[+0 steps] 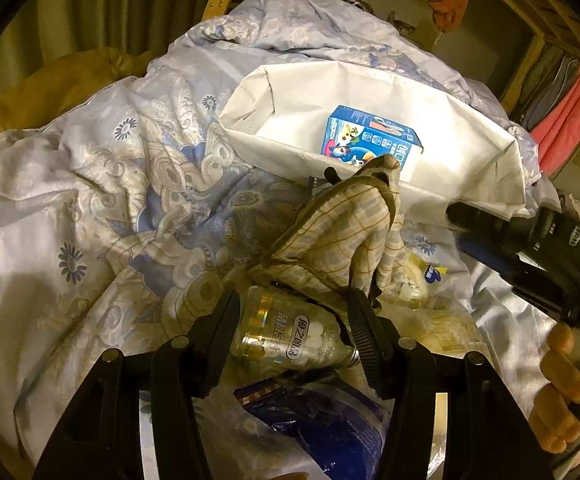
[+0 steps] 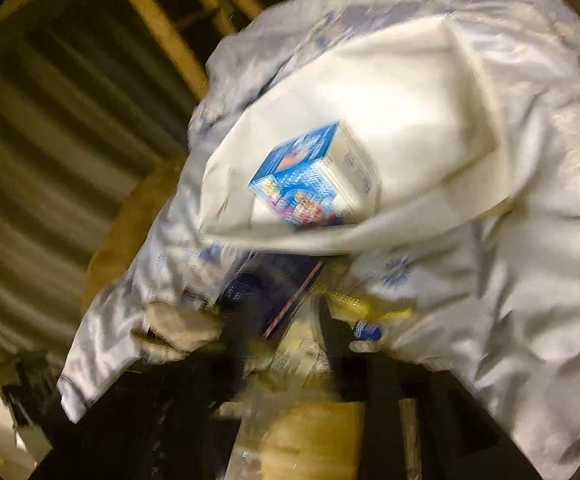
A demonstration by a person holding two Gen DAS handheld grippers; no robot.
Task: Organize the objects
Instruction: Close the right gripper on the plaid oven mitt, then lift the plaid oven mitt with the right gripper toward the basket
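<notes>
White fabric bag (image 1: 441,152) lies open on the blue-flowered quilt (image 1: 90,184), a blue cartoon-printed carton (image 1: 369,140) inside it. Left gripper (image 1: 293,312) spreads its fingers around a clear plastic bottle (image 1: 286,332) beside a checked cloth (image 1: 341,240); right gripper (image 2: 286,320) is blurred, state unclear

Both wrist views look down close over the bed, sharing the white bag (image 1: 369,92) (image 2: 389,92)

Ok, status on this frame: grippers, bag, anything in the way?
Left gripper open over clear bottle. Right gripper blurred, state unclear. White bag open, blue box inside. Plaid cloth between.
</notes>
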